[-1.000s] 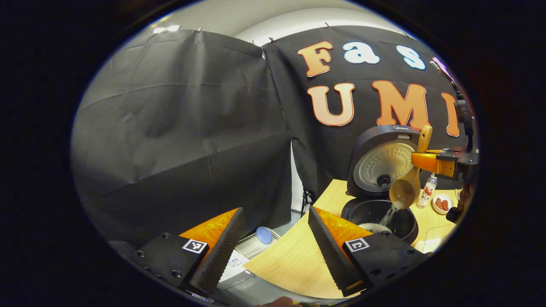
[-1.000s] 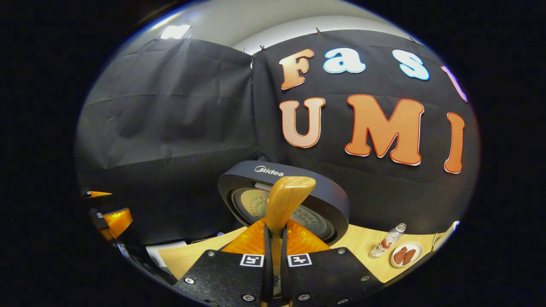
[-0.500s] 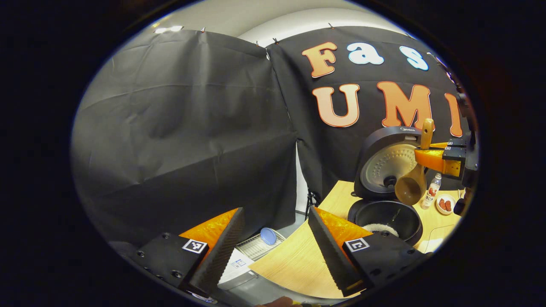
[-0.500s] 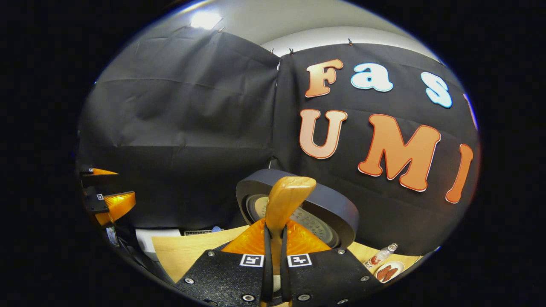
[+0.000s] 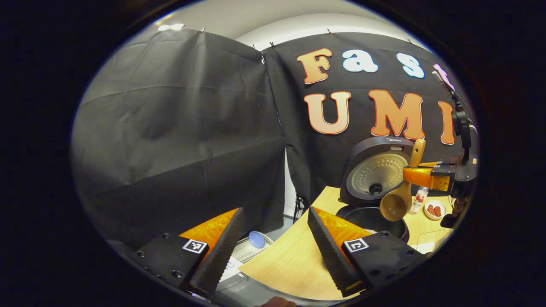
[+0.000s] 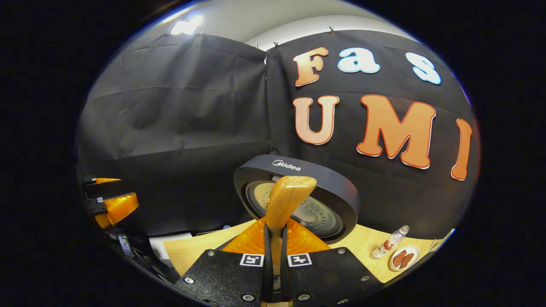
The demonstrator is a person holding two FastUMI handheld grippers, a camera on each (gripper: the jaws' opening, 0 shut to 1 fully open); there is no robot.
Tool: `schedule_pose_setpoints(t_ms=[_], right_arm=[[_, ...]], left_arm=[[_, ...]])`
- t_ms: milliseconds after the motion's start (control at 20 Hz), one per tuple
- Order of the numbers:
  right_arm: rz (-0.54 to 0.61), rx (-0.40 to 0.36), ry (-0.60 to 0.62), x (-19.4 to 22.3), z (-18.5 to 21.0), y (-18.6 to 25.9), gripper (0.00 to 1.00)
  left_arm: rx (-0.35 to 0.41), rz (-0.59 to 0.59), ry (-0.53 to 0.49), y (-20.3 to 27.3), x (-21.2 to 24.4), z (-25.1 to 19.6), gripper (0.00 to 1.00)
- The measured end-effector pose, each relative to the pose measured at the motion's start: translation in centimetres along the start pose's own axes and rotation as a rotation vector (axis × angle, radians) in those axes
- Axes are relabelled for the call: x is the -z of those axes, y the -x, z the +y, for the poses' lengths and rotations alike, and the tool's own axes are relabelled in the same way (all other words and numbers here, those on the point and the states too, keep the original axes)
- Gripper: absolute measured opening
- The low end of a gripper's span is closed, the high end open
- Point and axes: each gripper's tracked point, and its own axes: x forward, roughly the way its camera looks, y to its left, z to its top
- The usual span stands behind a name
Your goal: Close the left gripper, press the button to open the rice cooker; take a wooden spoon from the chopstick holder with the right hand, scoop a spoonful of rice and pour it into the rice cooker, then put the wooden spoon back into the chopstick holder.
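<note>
The right gripper (image 6: 273, 238) is clamped on the wooden spoon (image 5: 399, 200) by its handle, bowl hanging over the rice cooker (image 5: 375, 187) (lid up) on the table (image 5: 290, 260), while the left gripper (image 5: 273, 247) hangs wide open, holding nothing.

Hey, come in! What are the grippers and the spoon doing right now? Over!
Left gripper open, holding nothing. Right gripper shut on wooden spoon, its bowl tipped above the open rice cooker. Nothing blocking the pot.
</note>
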Motion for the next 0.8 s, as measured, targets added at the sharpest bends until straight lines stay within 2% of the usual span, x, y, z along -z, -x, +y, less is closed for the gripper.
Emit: schedule_pose_setpoints(t_ms=[150, 200, 300, 400, 450, 550, 650, 750, 800], right_arm=[[0.008, 0.026, -0.043, 0.5, -1.6, 1.2, 0.06], [0.013, 0.035, -0.061, 1.0, -2.3, 1.7, 0.06], [0.017, 0.064, -0.086, 1.4, -3.9, 3.0, 0.06], [0.039, 0.113, -0.103, 2.8, -6.2, 4.5, 0.06], [0.051, 0.134, -0.119, 3.6, -7.4, 5.3, 0.06], [0.054, 0.171, -0.153, 4.4, -9.6, 7.0, 0.06], [0.057, 0.206, -0.189, 5.0, -11.6, 8.9, 0.06], [0.065, 0.26, -0.224, 6.6, -14.2, 11.2, 0.06], [0.071, 0.291, -0.238, 7.3, -15.4, 12.4, 0.06]], left_arm=[[-0.004, -0.018, -0.005, 0.2, -0.5, -0.8, 1.0], [0.0, -0.016, -0.005, 0.2, -0.5, -1.2, 0.96], [-0.012, 0.012, -0.013, 0.2, 0.0, -1.8, 1.0], [0.007, 0.024, 0.005, 0.3, 0.1, -3.4, 0.96], [0.019, 0.033, 0.002, 0.5, 0.1, -4.3, 1.0], [0.041, 0.035, -0.014, 0.7, 0.2, -6.0, 1.0], [0.031, 0.057, -0.029, 0.5, 0.8, -7.2, 1.0], [0.058, 0.088, -0.005, 0.6, 1.1, -9.0, 0.96], [0.07, 0.096, 0.004, 0.4, 1.1, -9.6, 1.0]])
